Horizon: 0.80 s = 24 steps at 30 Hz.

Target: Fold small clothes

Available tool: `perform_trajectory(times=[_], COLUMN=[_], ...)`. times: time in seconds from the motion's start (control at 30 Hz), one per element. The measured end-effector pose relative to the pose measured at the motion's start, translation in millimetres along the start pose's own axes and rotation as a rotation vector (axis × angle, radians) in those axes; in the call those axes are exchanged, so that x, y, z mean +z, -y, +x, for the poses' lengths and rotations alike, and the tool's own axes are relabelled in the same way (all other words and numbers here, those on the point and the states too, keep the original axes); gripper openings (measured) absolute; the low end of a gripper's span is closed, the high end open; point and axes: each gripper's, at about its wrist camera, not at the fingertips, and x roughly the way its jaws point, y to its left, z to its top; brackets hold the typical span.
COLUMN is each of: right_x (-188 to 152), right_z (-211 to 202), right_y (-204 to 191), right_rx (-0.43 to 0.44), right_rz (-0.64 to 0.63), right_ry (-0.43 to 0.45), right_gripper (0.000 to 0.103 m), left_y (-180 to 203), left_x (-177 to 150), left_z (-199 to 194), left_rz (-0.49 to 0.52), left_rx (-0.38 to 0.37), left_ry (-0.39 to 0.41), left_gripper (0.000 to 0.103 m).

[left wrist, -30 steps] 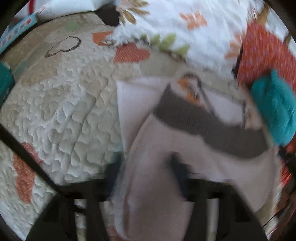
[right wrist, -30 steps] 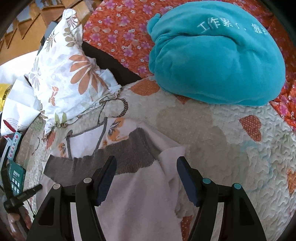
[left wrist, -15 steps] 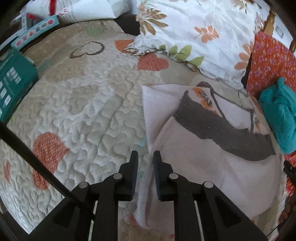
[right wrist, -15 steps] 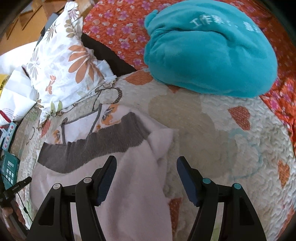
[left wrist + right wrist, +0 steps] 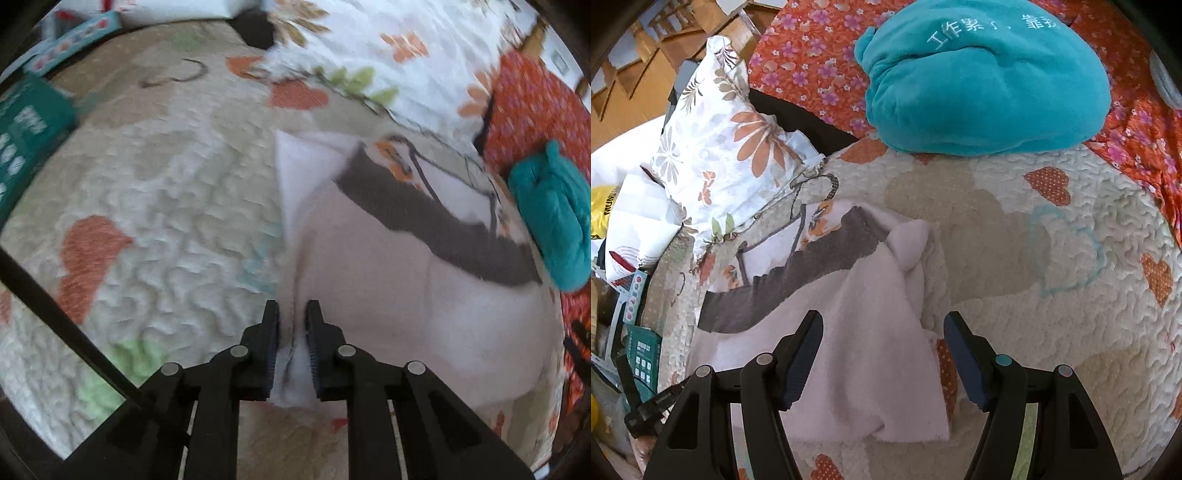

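Left gripper (image 5: pixel 291 314) first: its jaws have just been closing, and a pinch of the pale pink garment (image 5: pixel 406 314) is bunched between the pads, so I read it as clamped on the near edge of the cloth. Half a second back those pads stood narrow beside that edge with nothing clearly caught; now the fabric puckers up between them. On my other side, the right gripper (image 5: pixel 882 354) hangs with its jaws wide apart over the garment's near right corner, gripping nothing, the same spread it has shown through the last second. Taking the garment as my landmark: it lies flat on the quilted heart-print bedspread (image 5: pixel 1052 258), its grey waistband (image 5: pixel 798 273) on the far side from me, the floral pillow (image 5: pixel 727 136) beyond its far left corner, and the teal plush bundle (image 5: pixel 982 85) well beyond it to the right. A flap near the waistband's right end is already turned over. To my eye, the fresh grip means one edge is secured for the next fold, while the right side has yet to catch its corner, so lifting evenly isn't possible yet.
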Motion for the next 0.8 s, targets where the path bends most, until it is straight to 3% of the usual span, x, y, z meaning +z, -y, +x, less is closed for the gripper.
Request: perform_trajectory(times=[0.03, 0.13, 0.27, 0.33, 0.37, 0.6, 0.73, 0.8], right_x=[-1, -2, 0, 1, 1, -6, -8, -9], right_z=[-1, -1, 0, 3, 6, 35, 50, 58], right_y=[0, 4, 13, 16, 18, 24, 29, 34], right_rx=[0.0, -0.004, 0.013, 0.017, 0.015, -0.014, -0.031, 0.0], right_rz=[0.0, 0.006, 0.047, 0.066, 0.072, 0.08, 0.073, 0.083], right_ry=[0.0, -0.003, -0.011, -0.017, -0.022, -0.086, -0.104, -0.111], right_gripper=[0.073, 0.073, 0.073, 0.073, 0.073, 0.074, 0.076, 0.078], left_y=[-4, -18, -31, -26, -22, 28, 43, 51], left_x=[2, 11, 11, 4, 3, -1, 1, 3], left_z=[-7, -29, -49, -52, -51, -39, -28, -22], left_rz=[-0.006, -0.024, -0.107, -0.116, -0.115, 0.027, 0.041, 0.045], left_rx=[0.04, 0.137, 0.035, -0.007, -0.022, -0.057, -0.094, -0.113], left_ry=[0.024, 0.088, 0.105, 0.103, 0.101, 0.094, 0.07, 0.053], left_gripper=[0.004, 0.003, 0.012, 0.037, 0.041, 0.043, 0.045, 0.046])
